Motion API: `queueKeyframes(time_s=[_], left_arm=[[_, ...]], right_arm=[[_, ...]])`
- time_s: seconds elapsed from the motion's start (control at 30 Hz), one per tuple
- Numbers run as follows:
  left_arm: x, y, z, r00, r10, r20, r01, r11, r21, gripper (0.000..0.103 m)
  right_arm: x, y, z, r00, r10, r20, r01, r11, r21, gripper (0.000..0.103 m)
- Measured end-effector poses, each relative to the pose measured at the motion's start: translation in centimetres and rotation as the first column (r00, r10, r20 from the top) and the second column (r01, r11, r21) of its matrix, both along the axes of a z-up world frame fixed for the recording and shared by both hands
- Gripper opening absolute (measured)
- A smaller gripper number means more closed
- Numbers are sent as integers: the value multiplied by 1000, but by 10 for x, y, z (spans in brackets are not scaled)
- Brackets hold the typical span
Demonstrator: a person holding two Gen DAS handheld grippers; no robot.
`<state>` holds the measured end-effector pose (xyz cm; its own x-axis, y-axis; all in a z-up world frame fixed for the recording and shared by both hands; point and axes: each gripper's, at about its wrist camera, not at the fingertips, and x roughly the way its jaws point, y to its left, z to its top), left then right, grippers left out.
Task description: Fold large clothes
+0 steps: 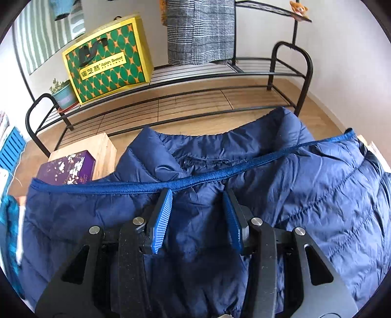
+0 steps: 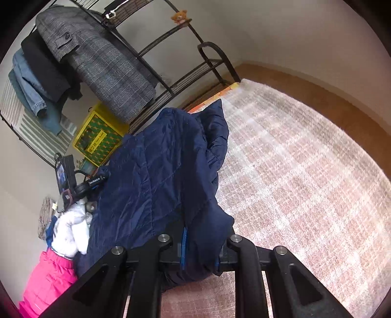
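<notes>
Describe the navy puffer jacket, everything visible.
The navy puffer jacket is quilted, shiny and crinkled like thin nylon, with a brighter blue bound edge and a stand-up collar. It lies bunched on the pale checked rug. The right gripper is clamped on a fold of it; the left gripper has fabric between its blue pads, though a grip is unclear.

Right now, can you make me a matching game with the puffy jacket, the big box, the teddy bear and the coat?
Things:
1. puffy jacket
2. big box
3. teddy bear
4. hanging coat

Descriptions:
A. grey checks
B. yellow with green ovals
C. navy blue, spread on the rug
D. small and brown, high up on the rack

Pairs: 1-C, 2-B, 3-D, 4-A
</notes>
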<state>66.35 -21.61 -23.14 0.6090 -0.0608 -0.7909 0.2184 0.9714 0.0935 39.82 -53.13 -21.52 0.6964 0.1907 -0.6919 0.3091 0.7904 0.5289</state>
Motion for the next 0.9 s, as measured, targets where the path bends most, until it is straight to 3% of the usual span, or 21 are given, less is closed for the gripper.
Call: queueKeyframes(time_s=[0.07,0.13,0.23,0.3,0.4,0.47,0.53,0.6,0.67,0.73,0.9], left_arm=[[-15,9,17,1000,-6,14,6,1000,-27,44],[-51,26,40,999,-39,31,42,993,-110,44],[-111,38,55,994,-103,43,107,988,-111,44],[-150,41,53,988,-152,19,153,980,-126,44],[-200,30,35,975,-222,-4,221,973,-63,44],[-211,19,15,970,-239,-32,239,971,-16,44],[-213,18,-2,976,-217,-34,216,976,-21,44],[-215,17,-4,977,-215,0,215,977,-17,44],[-217,16,0,976,-215,-25,215,977,3,44],[-224,29,21,979,-194,-61,191,980,-45,44],[-265,97,103,988,-150,24,152,975,-163,44]], right_arm=[[-2,3,4,1000,4,5,-4,1000,-22,14],[-5,6,11,1000,11,15,-10,999,-44,14],[-6,15,24,999,33,24,-30,992,-124,13],[-7,21,33,998,47,31,-42,986,-160,13],[-9,28,48,997,64,46,-55,982,-181,13],[-12,33,57,996,72,56,-60,977,-202,12],[-15,37,66,995,80,64,-65,975,-212,12],[-17,43,78,993,92,75,-73,972,-225,12],[-17,53,92,989,117,86,-91,961,-260,12],[-18,66,106,985,145,94,-109,943,-315,12],[-23,101,134,969,218,112,-154,897,-415,12]])
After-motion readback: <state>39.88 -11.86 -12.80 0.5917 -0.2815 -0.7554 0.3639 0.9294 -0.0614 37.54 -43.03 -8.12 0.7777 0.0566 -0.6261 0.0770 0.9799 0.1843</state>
